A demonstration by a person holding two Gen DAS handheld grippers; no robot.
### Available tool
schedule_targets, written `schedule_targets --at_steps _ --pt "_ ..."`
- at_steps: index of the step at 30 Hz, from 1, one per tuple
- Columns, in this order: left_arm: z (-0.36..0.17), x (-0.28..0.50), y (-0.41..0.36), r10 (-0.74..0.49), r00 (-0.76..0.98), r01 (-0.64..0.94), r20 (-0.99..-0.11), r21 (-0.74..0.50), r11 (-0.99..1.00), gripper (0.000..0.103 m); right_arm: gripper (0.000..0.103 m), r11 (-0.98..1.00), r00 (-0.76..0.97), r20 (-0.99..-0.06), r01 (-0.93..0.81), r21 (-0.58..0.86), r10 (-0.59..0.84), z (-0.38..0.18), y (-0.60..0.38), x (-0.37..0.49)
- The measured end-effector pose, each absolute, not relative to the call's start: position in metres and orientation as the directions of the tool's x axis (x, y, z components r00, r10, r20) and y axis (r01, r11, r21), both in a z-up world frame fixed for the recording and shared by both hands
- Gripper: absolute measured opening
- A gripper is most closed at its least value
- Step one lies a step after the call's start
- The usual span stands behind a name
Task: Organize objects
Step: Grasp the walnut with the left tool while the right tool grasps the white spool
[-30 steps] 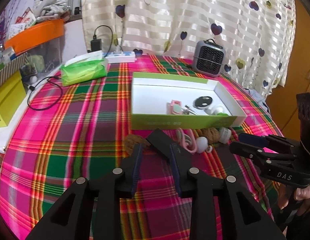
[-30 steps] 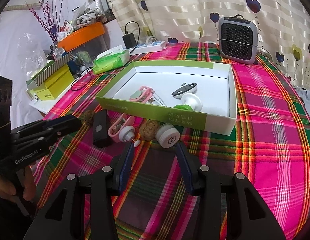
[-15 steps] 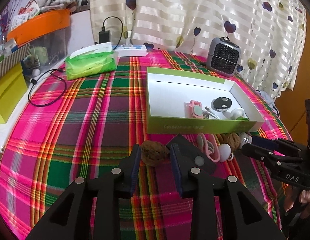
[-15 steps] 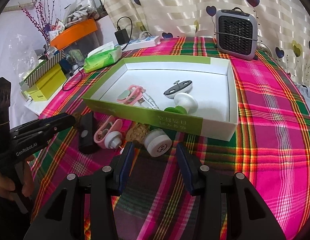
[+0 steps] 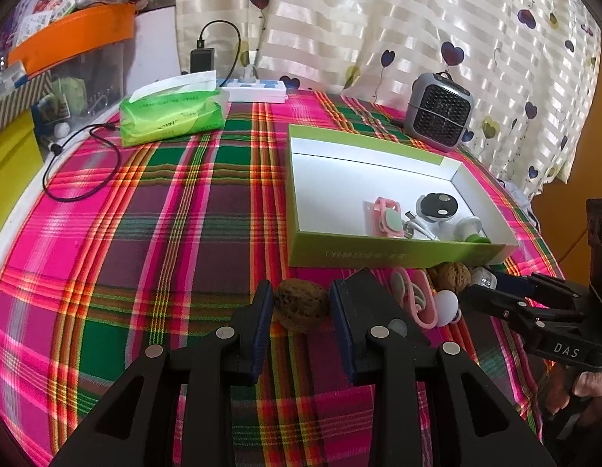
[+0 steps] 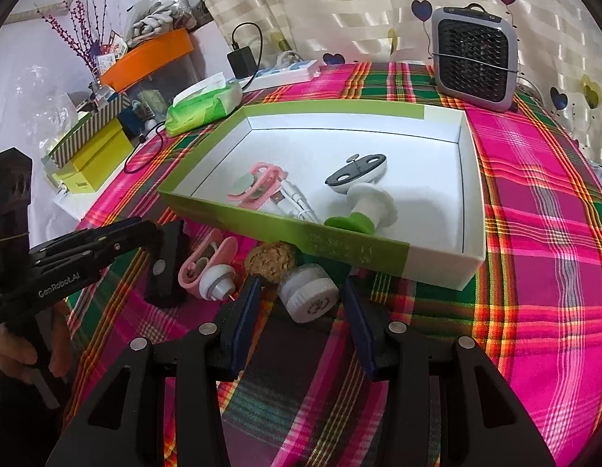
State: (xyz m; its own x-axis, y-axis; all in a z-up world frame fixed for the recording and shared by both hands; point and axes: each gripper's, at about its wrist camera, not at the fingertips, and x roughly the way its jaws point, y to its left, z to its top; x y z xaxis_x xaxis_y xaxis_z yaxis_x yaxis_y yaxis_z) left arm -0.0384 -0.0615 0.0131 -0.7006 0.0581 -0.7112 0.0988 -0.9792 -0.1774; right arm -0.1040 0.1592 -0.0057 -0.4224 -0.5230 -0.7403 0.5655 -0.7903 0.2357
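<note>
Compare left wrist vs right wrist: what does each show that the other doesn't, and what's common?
Left wrist only: the left gripper open around a walnut, pads not pressing it, and a yellow box at the frame's left edge.

Right wrist only: the right gripper open around a white round cap, and purple flower branches in the back corner.

Both: the green-rimmed box, the pink clip and black block in front of it, the grey fan heater, the green tissue pack.

Cream striped curtain (image 5: 378, 31) with heart prints, pink-green plaid tablecloth (image 5: 165, 233), white wall (image 6: 28, 62), wooden door (image 5: 588, 124)
</note>
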Motion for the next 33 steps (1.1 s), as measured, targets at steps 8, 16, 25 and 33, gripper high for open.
schedule_targets --at_steps 8,16,25,33 --pt "0.012 -0.041 -0.067 0.086 -0.702 0.098 -0.707 -0.215 -0.972 0.028 0.033 -0.779 -0.412 -0.735 0.574 0.25 -0.539 -0.005 0.159 -0.104" --pt "0.003 -0.047 -0.077 0.119 -0.68 0.122 -0.724 -0.272 -0.954 0.031 0.033 -0.78 -0.413 -0.734 0.573 0.251 -0.539 -0.005 0.159 -0.104" --pt "0.0 -0.048 -0.077 0.127 -0.683 0.12 -0.719 -0.282 -0.952 0.03 0.033 -0.785 -0.427 -0.729 0.57 0.243 -0.535 -0.003 0.161 -0.103" --pt "0.009 -0.039 -0.073 0.109 -0.705 0.119 -0.701 -0.269 -0.956 0.03 0.033 -0.792 -0.447 -0.721 0.564 0.232 -0.529 0.001 0.166 -0.098"
